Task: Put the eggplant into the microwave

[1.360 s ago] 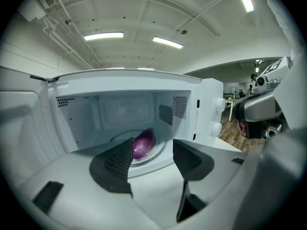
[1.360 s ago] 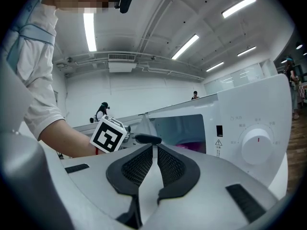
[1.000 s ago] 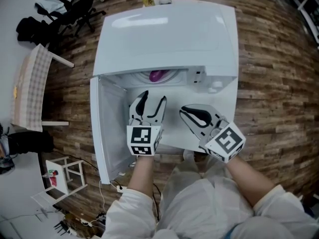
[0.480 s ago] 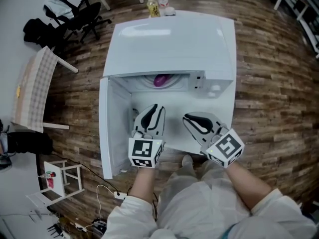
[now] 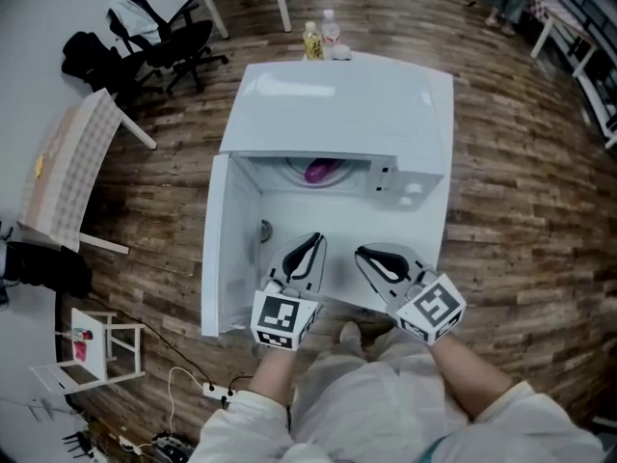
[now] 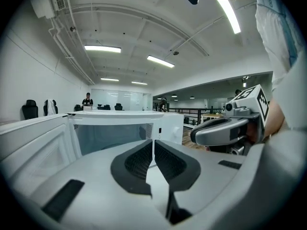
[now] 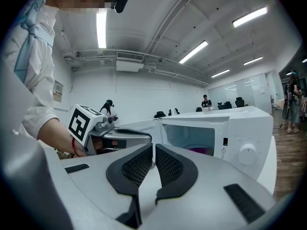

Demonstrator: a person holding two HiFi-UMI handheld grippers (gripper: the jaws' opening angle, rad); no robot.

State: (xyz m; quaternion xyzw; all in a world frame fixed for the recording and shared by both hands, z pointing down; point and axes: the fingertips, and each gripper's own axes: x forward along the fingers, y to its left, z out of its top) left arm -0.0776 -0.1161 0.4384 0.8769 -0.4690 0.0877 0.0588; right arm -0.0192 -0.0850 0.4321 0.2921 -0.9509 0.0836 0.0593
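The left gripper (image 5: 310,243), its jaws just now closing together on nothing, and the right gripper (image 5: 366,255), likewise pressed together and empty, hang before the open microwave (image 5: 337,99), where the eggplant (image 5: 320,171) already lies inside, likely leaving only the door (image 5: 224,258) to shut.

Nothing legible from here — the microwave (image 7: 254,124) wears a small warning-triangle sticker (image 7: 223,149) beside its dial (image 7: 247,149), the print seemingly too tiny to read.

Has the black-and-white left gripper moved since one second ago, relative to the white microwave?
Yes. The left gripper has drawn back from the open cavity of the white microwave, toward the person. Its jaws have just been closing, with nothing between them.
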